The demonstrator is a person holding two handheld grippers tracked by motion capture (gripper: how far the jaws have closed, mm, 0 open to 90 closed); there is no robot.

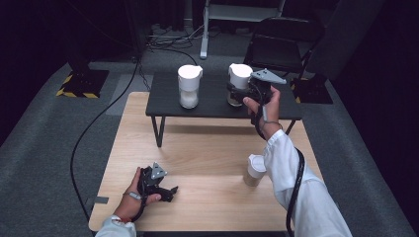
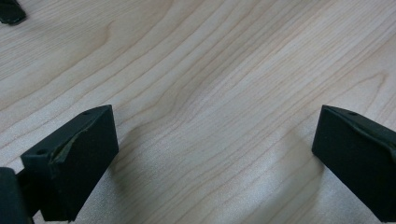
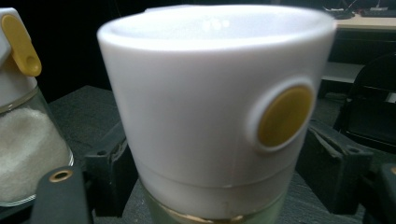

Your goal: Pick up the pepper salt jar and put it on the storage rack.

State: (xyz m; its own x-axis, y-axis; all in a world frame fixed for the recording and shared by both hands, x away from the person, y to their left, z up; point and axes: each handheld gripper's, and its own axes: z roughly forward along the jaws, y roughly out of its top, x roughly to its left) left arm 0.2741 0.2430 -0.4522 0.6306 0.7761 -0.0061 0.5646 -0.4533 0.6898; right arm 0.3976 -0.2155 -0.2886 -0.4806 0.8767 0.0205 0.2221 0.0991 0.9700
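- The right tongs point(image 1: 236, 92) stand at a white-capped jar point(image 1: 239, 84) on the dark raised shelf-table point(image 1: 217, 106) at the far end of the wooden worktop point(image 1: 197, 148). The jar sits upright at the right end of this dark table.
- In the right gripper view the jar's white cap point(image 3: 210, 107), with its yellow round button point(image 3: 284, 116), sits between the two black jaws. A gap is visible at the right jaw; on the left, contact cannot be judged with certainty. Judgement: the jaws are parted around the jar, not pinching it, consistent with a release after setting down.
- A second jar point(image 1: 189, 86), filled with white grains and fitted with a yellow tab, stands just beside it to the left. The pairing suggests the jars are being lined up on the dark table.
- A third white-capped jar point(image 1: 255, 170) stands on the wooden worktop near the person's right sleeve, probably awaiting the same treatment.
- Right arm: extended forward, hand wrapped around the gripper body, jaws held level toward the jar.
- Left tongs point(image 1: 170, 190): resting low on the worktop near the front edge, jaws spread wide over bare wood, nothing between them; the hand is idle.
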